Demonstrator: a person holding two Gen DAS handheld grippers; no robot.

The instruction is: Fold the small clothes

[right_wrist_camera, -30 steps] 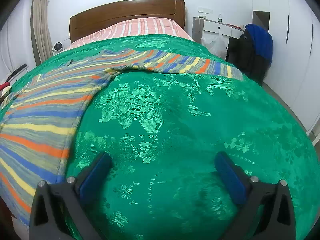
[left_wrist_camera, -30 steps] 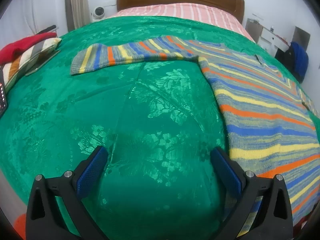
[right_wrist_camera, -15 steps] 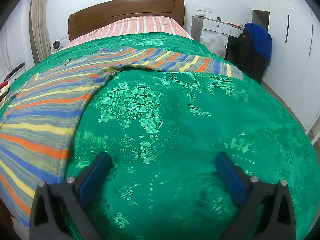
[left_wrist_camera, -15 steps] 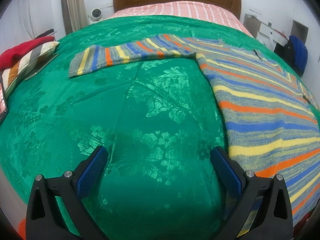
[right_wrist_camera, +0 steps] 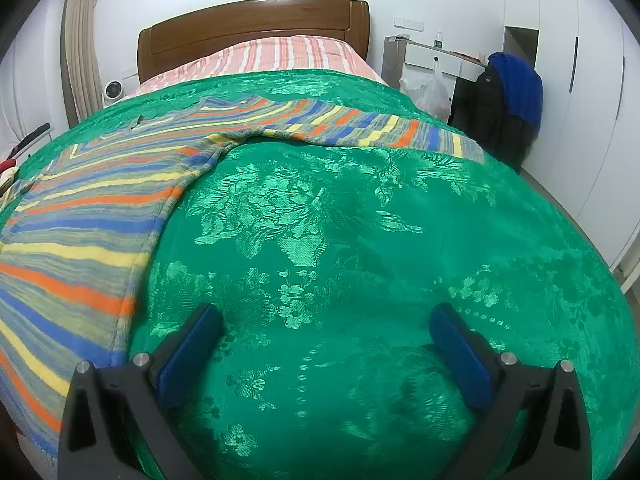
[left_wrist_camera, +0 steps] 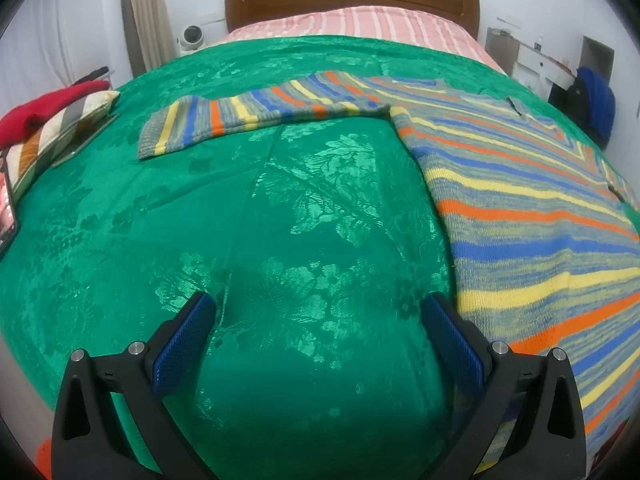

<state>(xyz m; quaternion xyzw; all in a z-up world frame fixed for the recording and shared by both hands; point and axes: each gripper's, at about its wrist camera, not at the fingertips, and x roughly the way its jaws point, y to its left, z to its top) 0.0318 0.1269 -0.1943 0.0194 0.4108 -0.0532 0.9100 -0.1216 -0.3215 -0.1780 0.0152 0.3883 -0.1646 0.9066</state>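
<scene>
Striped sweater (left_wrist_camera: pixel 520 200) lies flat on the bed (left_wrist_camera: pixel 280 240), both sleeves spread. Left tool (left_wrist_camera: pixel 316 332) and right tool (right_wrist_camera: pixel 326 334) both wide, empty, hovering above the cover. Suggest: grip each sleeve at its cuff (left_wrist_camera: pixel 160 136), fold inward evenly.

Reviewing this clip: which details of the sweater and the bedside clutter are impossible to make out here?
- Striped sweater: hem cut off by the left wrist view's lower right edge.
- The sweater's lower part leaves the right wrist view's left edge.
- Phone: cropped by the left wrist view's left edge, screen unreadable.
- Bottle on the desk: too small.
</scene>
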